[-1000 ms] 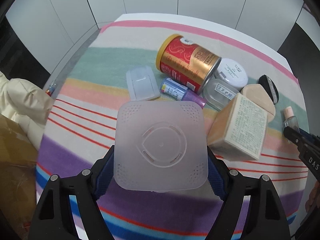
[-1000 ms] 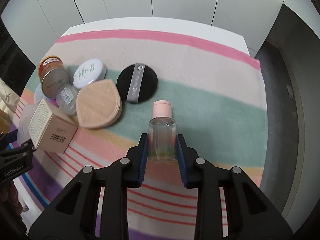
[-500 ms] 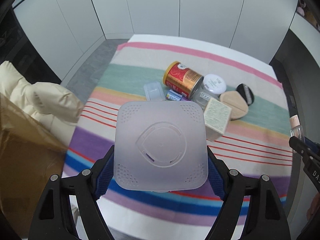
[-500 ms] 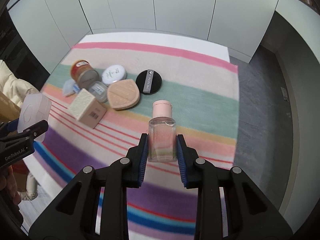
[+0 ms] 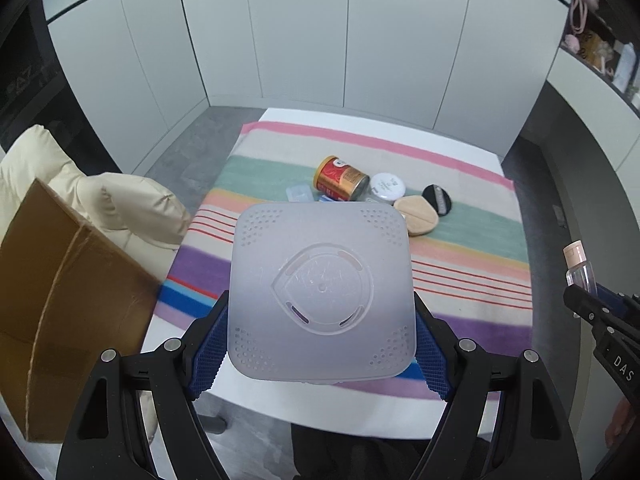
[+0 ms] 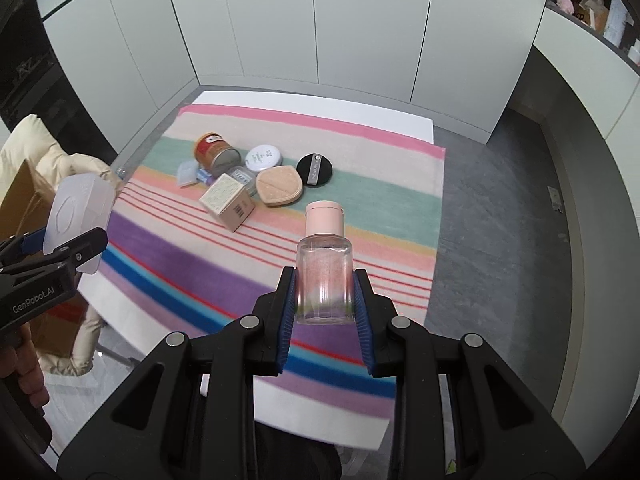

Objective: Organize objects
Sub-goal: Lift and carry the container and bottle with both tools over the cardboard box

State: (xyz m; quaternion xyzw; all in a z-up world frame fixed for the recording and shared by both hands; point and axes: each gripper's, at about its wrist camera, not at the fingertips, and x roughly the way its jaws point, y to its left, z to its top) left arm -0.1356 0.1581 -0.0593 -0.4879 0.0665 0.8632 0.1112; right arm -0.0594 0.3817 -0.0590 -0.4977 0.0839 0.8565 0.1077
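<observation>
My left gripper (image 5: 320, 340) is shut on a frosted square plastic box (image 5: 320, 296), held high above the near edge of the striped table; the same box (image 6: 78, 210) shows at the left of the right wrist view. My right gripper (image 6: 325, 300) is shut on a small clear bottle with a pink cap (image 6: 325, 264), also lifted well above the table. That bottle (image 5: 578, 266) appears at the right edge of the left wrist view. On the cloth lie a red-gold can (image 6: 214, 152), a white round jar (image 6: 263, 157), a beige puff (image 6: 279, 186), a black puff (image 6: 315, 169) and a cardboard carton (image 6: 228, 202).
A striped cloth (image 6: 360, 160) covers the white table. A brown cardboard box (image 5: 52, 300) and a cream padded jacket (image 5: 132, 208) sit to the left of the table. A small clear lid (image 6: 187, 173) lies by the can. Grey floor surrounds the table; white cabinets stand behind.
Both grippers have risen and pulled back from the table with the box and the bottle still held. The objects on the cloth look smaller and farther away.
</observation>
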